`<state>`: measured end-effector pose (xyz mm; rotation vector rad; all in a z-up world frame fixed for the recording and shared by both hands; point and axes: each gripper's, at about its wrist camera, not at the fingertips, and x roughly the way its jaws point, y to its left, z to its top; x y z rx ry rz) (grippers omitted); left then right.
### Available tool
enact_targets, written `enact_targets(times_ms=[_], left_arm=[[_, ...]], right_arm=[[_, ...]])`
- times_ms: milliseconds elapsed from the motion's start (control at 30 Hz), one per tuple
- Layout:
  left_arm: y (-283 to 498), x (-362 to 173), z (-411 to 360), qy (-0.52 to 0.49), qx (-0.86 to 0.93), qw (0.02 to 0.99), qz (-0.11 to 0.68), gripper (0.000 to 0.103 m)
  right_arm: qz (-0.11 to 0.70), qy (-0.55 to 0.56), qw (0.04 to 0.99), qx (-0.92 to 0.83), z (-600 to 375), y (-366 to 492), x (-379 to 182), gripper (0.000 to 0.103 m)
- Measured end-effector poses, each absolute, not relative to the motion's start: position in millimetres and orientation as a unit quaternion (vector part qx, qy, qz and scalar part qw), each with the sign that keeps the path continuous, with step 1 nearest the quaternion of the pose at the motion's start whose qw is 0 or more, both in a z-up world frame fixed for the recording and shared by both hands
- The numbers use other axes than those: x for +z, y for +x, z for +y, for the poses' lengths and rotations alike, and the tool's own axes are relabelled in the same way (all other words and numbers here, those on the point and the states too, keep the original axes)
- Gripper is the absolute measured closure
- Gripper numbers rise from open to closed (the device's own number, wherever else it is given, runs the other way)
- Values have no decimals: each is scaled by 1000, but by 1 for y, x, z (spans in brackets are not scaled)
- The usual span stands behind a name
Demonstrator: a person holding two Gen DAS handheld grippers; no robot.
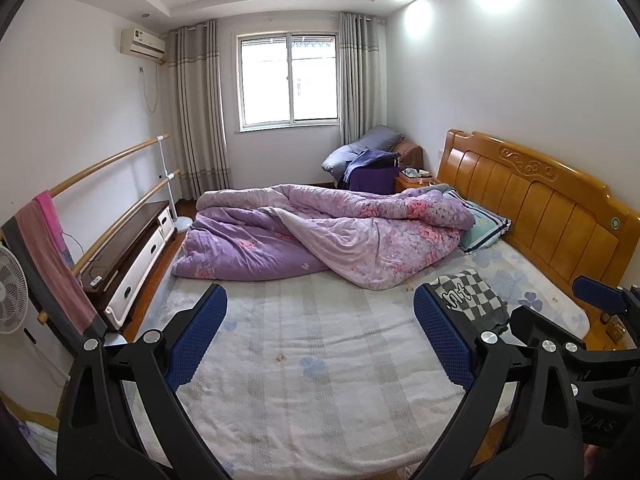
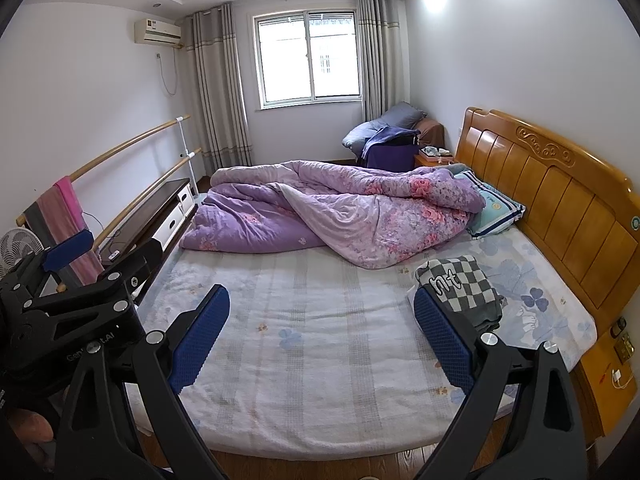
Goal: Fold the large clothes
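Observation:
A folded grey-and-white checked garment (image 1: 472, 296) with letters on it lies on the right side of the bed (image 1: 304, 340), near the headboard; it also shows in the right wrist view (image 2: 460, 284). My left gripper (image 1: 320, 312) is open and empty, held above the bed's near part, with its right finger next to the garment. My right gripper (image 2: 322, 308) is open and empty, also above the bed, and its right finger overlaps the garment's near edge in view. The left gripper's body also shows at the left of the right wrist view.
A crumpled purple floral quilt (image 1: 320, 232) covers the far half of the bed. A striped pillow (image 1: 484, 224) lies by the wooden headboard (image 1: 552, 204). A TV cabinet (image 1: 132, 256), rails with a towel (image 1: 52, 256) and a fan (image 1: 12, 292) stand at the left.

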<state>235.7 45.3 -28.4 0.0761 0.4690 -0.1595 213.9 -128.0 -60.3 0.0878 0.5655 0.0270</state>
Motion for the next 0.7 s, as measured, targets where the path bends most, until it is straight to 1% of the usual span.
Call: enact_targets(times_ms=[700], left_arm=[[244, -33, 49, 35, -82, 966, 245, 8]], right_arm=[[286, 45, 957, 11, -130, 217, -62, 13]])
